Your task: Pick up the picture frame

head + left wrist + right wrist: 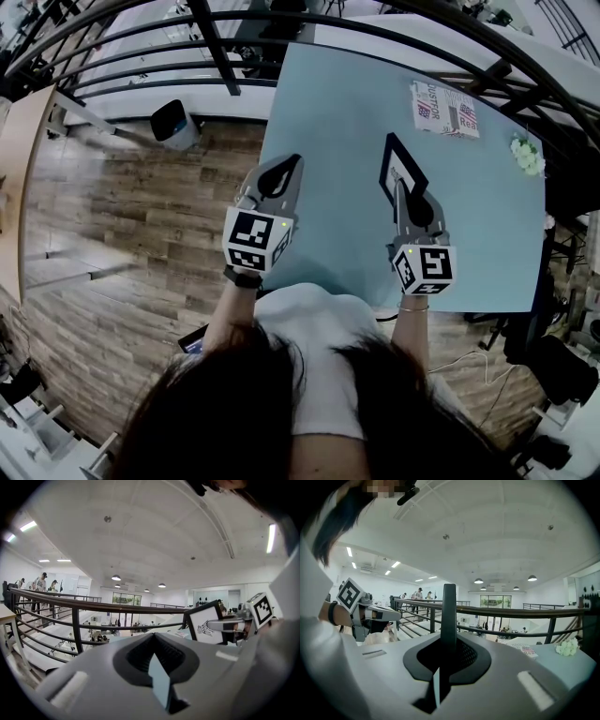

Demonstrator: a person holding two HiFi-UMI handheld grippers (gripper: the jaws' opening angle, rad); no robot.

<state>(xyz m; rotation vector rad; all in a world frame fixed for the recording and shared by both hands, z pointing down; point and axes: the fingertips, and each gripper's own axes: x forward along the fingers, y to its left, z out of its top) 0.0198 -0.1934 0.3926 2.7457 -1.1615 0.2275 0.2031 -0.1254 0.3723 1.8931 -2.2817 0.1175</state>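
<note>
The picture frame point(397, 167), black-rimmed with a white drawing, stands upright above the light blue table point(328, 112). My right gripper point(401, 184) is shut on its near edge. Seen from the right gripper view, the frame point(449, 616) is a thin dark bar rising edge-on out of the closed jaws. In the left gripper view the frame point(206, 624) shows face-on at the right, pinched by the right gripper point(221, 626). My left gripper point(294, 161) hovers over the table's left edge, shut with nothing in it. Its jaws point(154, 641) leave only a thin slit.
Printed booklets point(445, 111) lie at the table's far right, with a small white flower bunch point(528, 155) near the right edge. A dark metal railing point(216, 47) runs behind the table. A grey bin point(173, 122) stands on the wooden floor to the left.
</note>
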